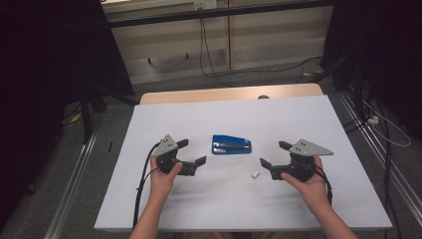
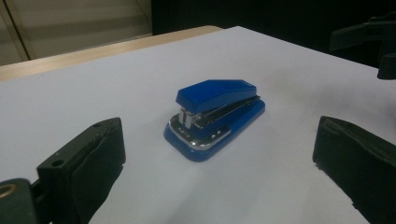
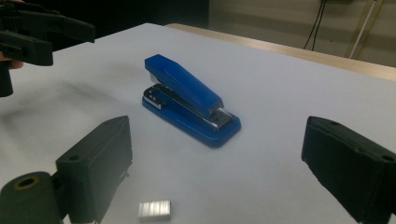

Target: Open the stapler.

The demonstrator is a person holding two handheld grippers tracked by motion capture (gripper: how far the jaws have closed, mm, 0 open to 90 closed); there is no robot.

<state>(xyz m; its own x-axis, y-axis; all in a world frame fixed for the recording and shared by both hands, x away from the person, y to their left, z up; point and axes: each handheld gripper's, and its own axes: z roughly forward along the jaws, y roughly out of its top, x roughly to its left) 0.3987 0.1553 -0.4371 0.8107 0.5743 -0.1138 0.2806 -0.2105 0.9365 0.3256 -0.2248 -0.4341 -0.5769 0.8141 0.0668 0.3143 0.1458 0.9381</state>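
Lying between open hand-held grippers: blue stapler [image 1: 231, 145].

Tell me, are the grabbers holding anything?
No. The left gripper and the right gripper are both open and empty; the blue stapler and the staple strip lie untouched on the table.

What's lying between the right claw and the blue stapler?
A small block of staples lies on the white table between the right claw and the blue stapler, as the high view shows.
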